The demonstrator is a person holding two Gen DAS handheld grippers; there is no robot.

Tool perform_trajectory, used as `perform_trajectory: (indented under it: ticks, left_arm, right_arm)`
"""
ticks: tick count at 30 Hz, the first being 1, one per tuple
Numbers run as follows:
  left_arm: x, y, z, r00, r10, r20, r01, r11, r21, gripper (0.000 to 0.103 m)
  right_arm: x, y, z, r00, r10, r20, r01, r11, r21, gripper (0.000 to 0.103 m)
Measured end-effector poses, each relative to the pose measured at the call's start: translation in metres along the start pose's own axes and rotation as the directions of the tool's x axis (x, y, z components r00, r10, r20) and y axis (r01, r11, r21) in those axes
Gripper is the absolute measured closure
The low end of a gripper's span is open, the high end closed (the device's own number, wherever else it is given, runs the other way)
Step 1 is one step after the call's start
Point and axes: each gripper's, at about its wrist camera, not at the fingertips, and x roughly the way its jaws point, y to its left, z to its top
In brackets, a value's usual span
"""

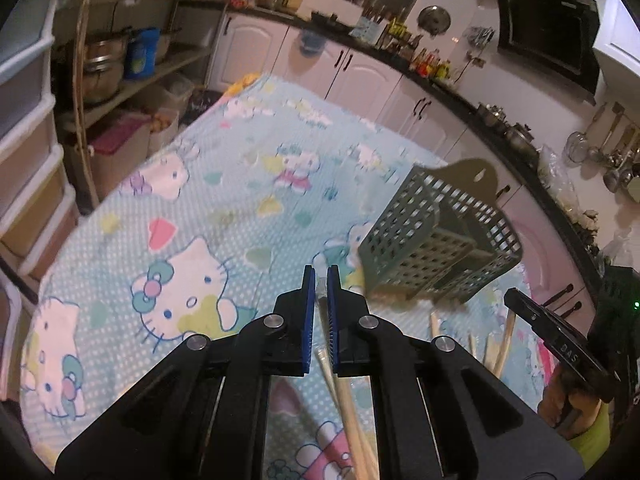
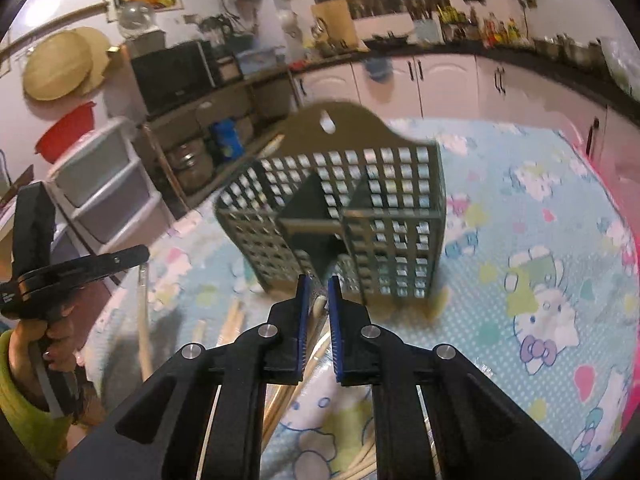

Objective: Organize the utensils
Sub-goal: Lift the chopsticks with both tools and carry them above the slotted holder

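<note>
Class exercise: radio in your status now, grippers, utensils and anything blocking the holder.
Left gripper shut on a chopstick. Right gripper shut on another chopstick. Green utensil holder upright ahead, compartments unobstructed. More chopsticks loose on tablecloth.

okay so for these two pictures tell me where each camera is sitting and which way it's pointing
Left wrist: on the left gripper, looking forward and down along its fingers over the cartoon-print cloth; its jaws are closed on a chopstick; the right gripper and its hand show at the right edge.
Right wrist: on the right gripper, facing the green basket; its jaws pinch a chopstick; the left gripper and its hand show at left.
Shared: the basket, the cloth, loose chopsticks, kitchen cabinets behind.
</note>
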Motion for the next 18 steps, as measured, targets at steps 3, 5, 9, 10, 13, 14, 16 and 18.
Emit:
perform_trajectory:
  ticks: [3,5,9,10,13,14,16,18]
  left_arm:
    - [-0.010,-0.011,0.007,1.000,-0.006,0.029,0.005,1.000,0.027,0.101]
    - [-0.015,-0.018,0.010,0.999,-0.010,0.046,0.008,0.999,0.043,0.101]
    - [-0.026,-0.033,0.016,0.997,-0.028,0.073,0.023,0.997,0.068,0.102]
    - [-0.027,-0.036,0.017,0.996,-0.032,0.077,0.027,0.997,0.074,0.102]
    - [-0.034,-0.048,0.020,0.994,-0.044,0.095,0.035,0.995,0.098,0.102]
    - [-0.036,-0.052,0.022,0.994,-0.052,0.100,0.041,0.993,0.107,0.102]
    - [-0.039,-0.059,0.024,0.992,-0.060,0.109,0.047,0.992,0.119,0.102]
    - [-0.043,-0.068,0.027,0.990,-0.074,0.119,0.058,0.989,0.133,0.102]
  right_arm:
    - [-0.016,0.007,0.006,0.999,0.011,0.042,-0.010,1.000,-0.025,0.095]
    - [-0.025,0.010,0.010,0.998,0.017,0.063,-0.014,0.999,-0.036,0.095]
    - [-0.040,0.013,0.015,0.994,0.021,0.103,-0.016,0.999,-0.050,0.096]
    - [-0.043,0.013,0.016,0.993,0.023,0.112,-0.017,0.998,-0.052,0.096]
    - [-0.053,0.013,0.020,0.990,0.024,0.141,-0.016,0.998,-0.058,0.096]
    - [-0.057,0.015,0.021,0.988,0.023,0.150,-0.014,0.998,-0.060,0.096]
    - [-0.063,0.016,0.022,0.985,0.020,0.168,-0.009,0.998,-0.066,0.097]
    - [-0.069,0.016,0.025,0.983,0.019,0.184,-0.006,0.997,-0.072,0.097]
